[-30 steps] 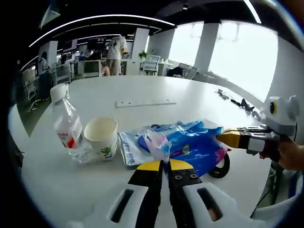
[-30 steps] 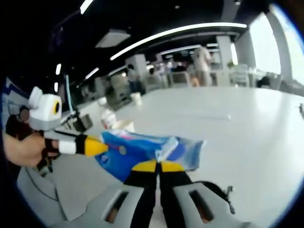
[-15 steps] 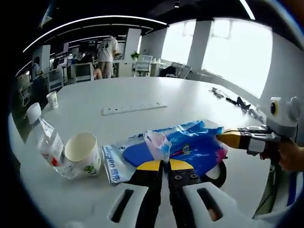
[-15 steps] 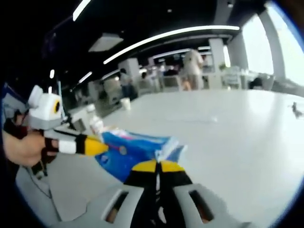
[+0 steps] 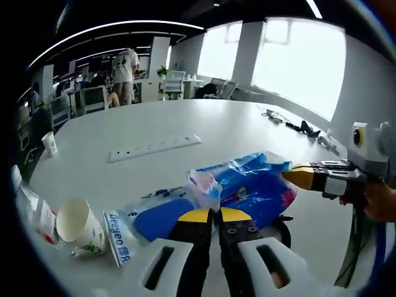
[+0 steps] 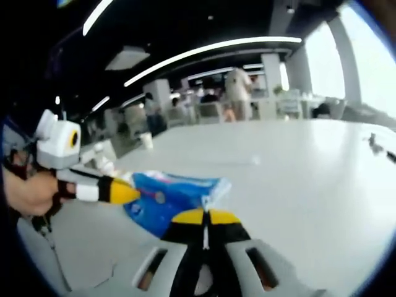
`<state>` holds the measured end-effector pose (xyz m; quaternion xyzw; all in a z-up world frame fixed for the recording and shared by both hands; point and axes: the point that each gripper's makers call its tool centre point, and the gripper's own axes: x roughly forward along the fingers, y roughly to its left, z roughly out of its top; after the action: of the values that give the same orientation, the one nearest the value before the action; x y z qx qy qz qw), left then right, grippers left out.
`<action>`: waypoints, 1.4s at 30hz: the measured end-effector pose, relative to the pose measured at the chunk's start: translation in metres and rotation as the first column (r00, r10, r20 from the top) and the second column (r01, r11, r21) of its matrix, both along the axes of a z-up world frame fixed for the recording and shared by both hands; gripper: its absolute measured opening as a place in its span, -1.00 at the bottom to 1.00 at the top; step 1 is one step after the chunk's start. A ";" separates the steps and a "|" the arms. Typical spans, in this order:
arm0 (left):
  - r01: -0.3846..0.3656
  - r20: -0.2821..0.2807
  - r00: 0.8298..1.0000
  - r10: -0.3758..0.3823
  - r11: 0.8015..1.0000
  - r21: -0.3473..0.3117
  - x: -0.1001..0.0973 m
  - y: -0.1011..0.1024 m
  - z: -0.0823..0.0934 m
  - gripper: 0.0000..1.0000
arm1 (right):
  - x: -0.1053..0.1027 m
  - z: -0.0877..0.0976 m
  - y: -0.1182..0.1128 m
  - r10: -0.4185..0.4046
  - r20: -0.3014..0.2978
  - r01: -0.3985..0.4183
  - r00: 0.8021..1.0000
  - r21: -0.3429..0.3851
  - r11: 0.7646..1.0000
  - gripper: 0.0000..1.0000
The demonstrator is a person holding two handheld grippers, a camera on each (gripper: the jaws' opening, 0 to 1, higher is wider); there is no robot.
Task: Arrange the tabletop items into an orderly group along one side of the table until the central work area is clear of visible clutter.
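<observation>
A blue plastic tissue pack (image 5: 250, 185) hangs between my two grippers above the white table (image 5: 185, 124). My left gripper (image 5: 210, 215) is shut on the crinkled near end of the pack. My right gripper (image 5: 296, 178) comes in from the right and is shut on the pack's far end. In the right gripper view the same pack (image 6: 167, 197) lies ahead, my right gripper (image 6: 205, 216) pinching its corner, while the left gripper (image 6: 127, 192) holds it from the left. A paper cup (image 5: 77, 226) and a water bottle (image 5: 31, 210) sit at the left edge.
A flat blue and white packet (image 5: 133, 226) lies beside the cup. A white power strip (image 5: 154, 147) lies mid-table, a small cup (image 5: 48, 142) far left, and black cables (image 5: 303, 129) far right. People and desks stand beyond the table.
Both grippers have carried the blue pack to the right, away from the cup and bottle, which now sit at the left edge of the left gripper view. Both grips are unchanged.
</observation>
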<state>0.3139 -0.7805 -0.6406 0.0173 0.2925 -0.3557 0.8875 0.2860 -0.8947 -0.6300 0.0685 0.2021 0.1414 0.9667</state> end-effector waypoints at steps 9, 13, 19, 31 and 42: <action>0.015 -0.012 1.000 -0.015 1.000 0.006 0.006 -0.019 -0.008 -0.95 | 0.005 -0.006 -0.018 -0.023 -0.001 0.023 1.000 0.001 1.000 -1.00; 0.029 -0.013 0.999 -0.029 0.999 0.013 0.010 -0.030 -0.012 -0.94 | 0.009 -0.011 -0.029 -0.033 -0.007 0.033 0.999 -0.005 0.999 -1.00; 0.045 -0.034 0.998 -0.045 0.999 0.009 0.015 -0.049 -0.025 -0.94 | 0.017 -0.020 -0.049 -0.057 -0.016 0.057 0.998 -0.020 0.998 -1.00; 0.052 -0.039 0.998 -0.052 0.999 0.012 0.019 -0.072 -0.038 -0.93 | 0.019 -0.035 -0.071 -0.085 -0.024 0.085 0.996 -0.031 0.996 -1.00; 0.045 -0.031 0.999 -0.043 0.997 0.056 0.025 -0.080 -0.052 -0.93 | 0.030 -0.056 -0.082 -0.083 -0.040 0.082 0.996 -0.028 0.996 -1.00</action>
<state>0.3391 -0.8607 -0.6923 0.0437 0.3150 -0.3669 0.8742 0.3160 -0.9763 -0.6861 0.0668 0.2209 0.0972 0.9681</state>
